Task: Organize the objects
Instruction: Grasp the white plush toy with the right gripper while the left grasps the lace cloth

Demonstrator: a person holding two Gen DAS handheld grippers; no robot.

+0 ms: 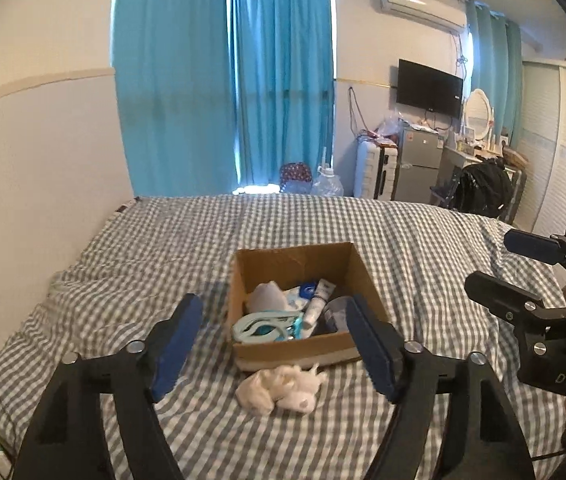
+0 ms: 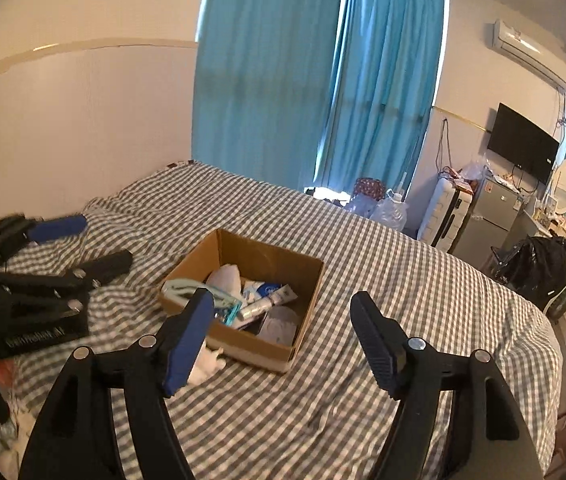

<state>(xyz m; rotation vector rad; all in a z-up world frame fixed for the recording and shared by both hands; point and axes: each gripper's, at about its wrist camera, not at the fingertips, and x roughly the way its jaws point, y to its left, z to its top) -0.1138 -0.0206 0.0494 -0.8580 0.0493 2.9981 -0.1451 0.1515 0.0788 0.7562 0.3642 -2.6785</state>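
Observation:
An open cardboard box (image 1: 359, 270) (image 2: 309, 280) sits on the checked bed. It holds a white tube (image 1: 318, 300), a teal strap item (image 1: 261, 326), a white cloth bundle (image 1: 269, 296) and other small things. A crumpled white cloth (image 1: 283, 388) (image 2: 207, 362) lies on the bed just in front of the box. My left gripper (image 1: 273, 348) is open and empty, its fingers either side of the box's near wall, above the cloth. My right gripper (image 2: 283, 340) is open and empty, to the right of the box; it shows in the left wrist view (image 1: 499, 264).
The bed (image 1: 163, 248) with a grey checked cover runs along the left wall. Blue curtains (image 1: 223, 80) hang behind. A suitcase (image 1: 375, 170), small fridge (image 1: 419, 164), TV, dresser and black bag (image 1: 483, 190) stand at the far right.

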